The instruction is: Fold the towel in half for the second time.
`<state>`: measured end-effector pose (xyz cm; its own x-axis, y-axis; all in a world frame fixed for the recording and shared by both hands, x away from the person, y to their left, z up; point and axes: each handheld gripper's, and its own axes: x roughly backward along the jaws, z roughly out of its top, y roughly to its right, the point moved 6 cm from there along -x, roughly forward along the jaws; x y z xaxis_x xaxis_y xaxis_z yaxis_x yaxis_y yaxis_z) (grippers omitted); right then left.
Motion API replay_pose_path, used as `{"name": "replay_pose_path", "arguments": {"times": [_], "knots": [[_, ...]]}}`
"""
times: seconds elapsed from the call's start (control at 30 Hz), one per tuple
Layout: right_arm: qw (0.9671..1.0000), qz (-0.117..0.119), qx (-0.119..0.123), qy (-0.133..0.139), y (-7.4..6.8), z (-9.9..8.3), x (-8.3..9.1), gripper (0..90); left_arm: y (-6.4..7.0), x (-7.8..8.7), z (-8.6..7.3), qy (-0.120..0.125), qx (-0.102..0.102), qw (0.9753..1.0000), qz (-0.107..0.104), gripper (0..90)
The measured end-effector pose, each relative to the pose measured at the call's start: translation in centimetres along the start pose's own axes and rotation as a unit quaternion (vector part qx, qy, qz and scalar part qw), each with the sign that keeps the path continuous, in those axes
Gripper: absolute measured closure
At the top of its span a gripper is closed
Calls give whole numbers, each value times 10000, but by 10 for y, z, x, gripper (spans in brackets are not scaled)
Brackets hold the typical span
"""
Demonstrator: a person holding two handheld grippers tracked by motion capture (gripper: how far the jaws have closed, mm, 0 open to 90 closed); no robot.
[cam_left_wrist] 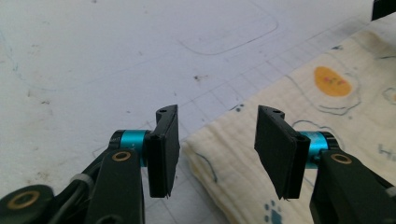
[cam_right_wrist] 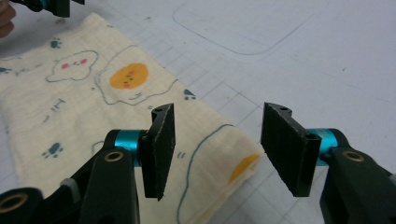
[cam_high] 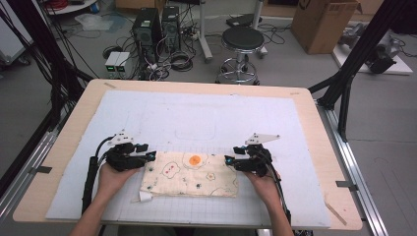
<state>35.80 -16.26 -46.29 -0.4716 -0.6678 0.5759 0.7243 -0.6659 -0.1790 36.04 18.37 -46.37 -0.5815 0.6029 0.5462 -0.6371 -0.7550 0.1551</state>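
A cream cloth [cam_high: 189,174] printed with fried eggs and paw marks lies folded flat on the white mat [cam_high: 206,118], near its front edge. My left gripper [cam_high: 150,156] is open at the cloth's far left corner [cam_left_wrist: 196,142], which lies between the two jaws. My right gripper [cam_high: 229,160] is open at the far right corner [cam_right_wrist: 243,156], its jaws on either side of that corner. Neither holds anything. In the right gripper view the left gripper [cam_right_wrist: 58,5] shows at the top left, beyond the cloth [cam_right_wrist: 70,98].
The mat covers most of a wooden table [cam_high: 78,105]. A drawn rounded rectangle [cam_high: 196,129] marks the mat beyond the cloth. A white tag [cam_high: 145,196] sticks out at the cloth's near left corner. Behind the table stand a stool [cam_high: 242,42], computer towers [cam_high: 147,27] and a cardboard box [cam_high: 322,22].
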Motion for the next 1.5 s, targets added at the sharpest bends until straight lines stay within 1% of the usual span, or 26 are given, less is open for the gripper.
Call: {"name": "replay_pose_path", "arguments": {"times": [0.17, 0.2, 0.33, 0.4, 0.43, 0.5, 0.53, 0.63, 0.67, 0.7, 0.73, 0.8, 0.83, 0.93, 0.97, 1.07, 1.13, 1.2, 1.23, 1.27, 1.3, 1.33, 1.37, 1.4, 1.43, 1.5], "knots": [[9996, -48, -140, -236, 7, -5, -9, 467, -6, -7, -3, -186, 107, 9998, 43, 524], [9996, -53, -131, -255, 9, -6, -11, 474, -8, -7, -3, -197, 104, 9997, 52, 529], [9993, -2, -250, -294, 14, -8, -14, 518, -12, -9, -4, -239, 176, 9995, 74, 545], [9987, 3, -377, -342, 16, -9, -15, 536, -12, -11, -5, -278, 233, 9993, 47, 552], [9985, 63, -421, -349, 18, -10, -16, 550, -12, -12, -5, -312, 200, 9993, 44, 553], [9982, 79, -442, -402, 18, -11, -17, 565, -9, -14, -7, -372, 171, 9991, -60, 599], [9982, 79, -433, -405, 18, -11, -17, 590, -7, -16, -7, -364, 189, 9991, -100, 613], [9981, 103, -379, -465, 16, -12, -17, 667, -6, -20, -8, -462, 121, 9988, -129, 708], [9982, 154, -344, -475, 16, -12, -17, 699, -6, -20, -8, -488, 100, 9987, -125, 733], [9981, 150, -322, -496, 15, -12, -18, 719, -5, -20, -8, -453, 144, 9987, -178, 764], [9982, 178, -285, -489, 15, -12, -18, 764, -5, -20, -8, -451, 143, 9987, -190, 786], [9980, 244, -256, -517, 15, -12, -18, 813, -4, -19, -8, -452, 105, 9988, -172, 804], [9977, 307, -259, -538, 14, -12, -18, 824, -4, -19, -7, -436, 114, 9988, -167, 808], [9975, 342, -243, -568, 13, -12, -17, 843, -5, -18, -6, -378, 164, 9990, -152, 822], [9977, 332, -213, -560, 13, -11, -16, 846, -5, -18, -5, -328, 195, 9991, -167, 826], [9982, 308, -137, -506, 14, -5, -13, 849, -7, -16, -2, -263, 173, 9994, -117, 832], [9985, 288, -147, -443, 16, 0, -11, 851, -10, -15, 0, -197, 201, 9996, -76, 837], [9986, 289, -179, -413, 18, 2, -10, 851, -11, -16, 1, -216, 201, 9996, -44, 839], [9986, 275, -208, -398, 21, 6, -10, 851, -13, -18, 3, -324, 134, 9994, 16, 839], [9986, 274, -199, -405, 23, 9, -11, 851, -13, -19, 6, -293, 157, 9994, 31, 839], [9987, 233, -196, -411, 23, 11, -11, 851, -14, -19, 9, -289, 106, 9995, 40, 839], [9988, 194, -192, -402, 24, 13, -11, 851, -15, -20, 13, -225, 95, 9997, 80, 839], [9988, 178, -231, -383, 26, 15, -11, 851, -16, -20, 16, -151, 153, 9997, 87, 840], [9988, 168, -261, -378, 29, 17, -11, 851, -18, -21, 20, -151, 177, 9997, 72, 840], [9987, 144, -326, -361, 31, 20, -11, 851, -19, -22, 23, -107, 186, 9997, 111, 840], [9982, 228, -486, -261, 36, 25, -10, 851, -22, -22, 31, 23, 271, 9995, 136, 841]]}}
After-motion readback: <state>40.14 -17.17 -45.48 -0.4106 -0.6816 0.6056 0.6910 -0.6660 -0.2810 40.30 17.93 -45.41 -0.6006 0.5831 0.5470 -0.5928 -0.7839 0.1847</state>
